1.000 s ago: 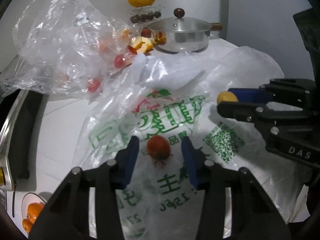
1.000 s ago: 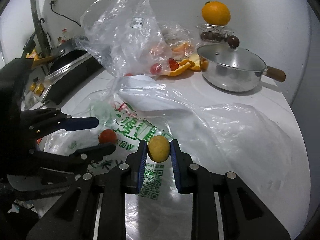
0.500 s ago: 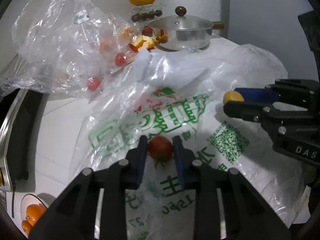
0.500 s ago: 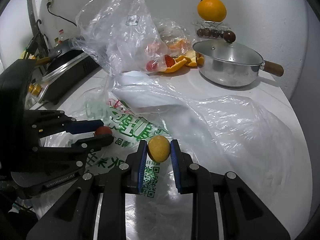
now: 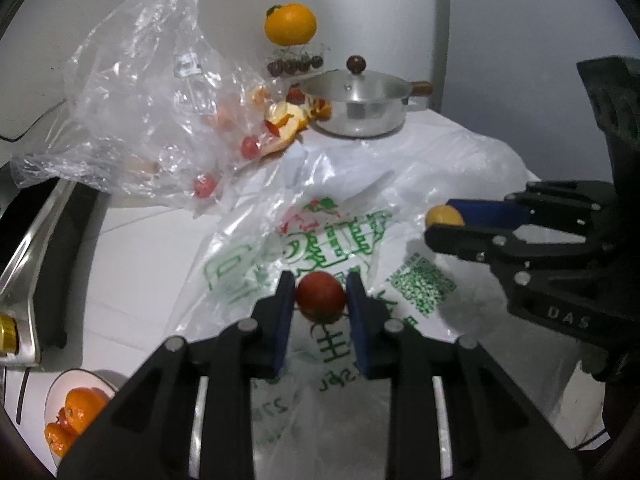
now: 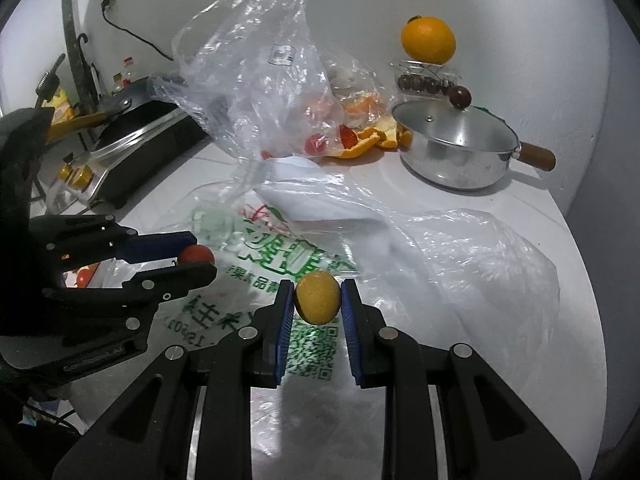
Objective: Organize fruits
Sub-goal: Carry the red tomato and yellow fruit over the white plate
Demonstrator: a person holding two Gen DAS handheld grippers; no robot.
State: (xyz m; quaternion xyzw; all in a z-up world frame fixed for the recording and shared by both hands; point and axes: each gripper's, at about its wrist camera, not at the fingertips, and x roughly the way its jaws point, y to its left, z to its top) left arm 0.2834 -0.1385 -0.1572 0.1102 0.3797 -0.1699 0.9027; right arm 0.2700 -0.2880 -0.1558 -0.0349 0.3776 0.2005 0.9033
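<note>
My left gripper (image 5: 320, 300) is shut on a red tomato (image 5: 320, 298) and holds it above a white plastic bag with green print (image 5: 320, 236). My right gripper (image 6: 316, 298) is shut on a small yellow fruit (image 6: 317, 297) over the same bag (image 6: 280, 256). The right gripper shows in the left wrist view (image 5: 440, 224) with the yellow fruit (image 5: 443, 216). The left gripper shows in the right wrist view (image 6: 196, 258) with the tomato (image 6: 196, 254). A white plate with oranges (image 5: 70, 412) sits at the lower left.
A clear bag holding tomatoes (image 5: 152, 120) and orange peels (image 5: 288, 120) lies at the back. A lidded steel pot (image 5: 360, 104) stands behind, with an orange (image 5: 290, 24) on a box of dark fruits. A stove (image 6: 132, 148) is on the left.
My left gripper has shut on the red tomato and lifted it off the printed bag. My right gripper still holds the yellow fruit, raised slightly.
</note>
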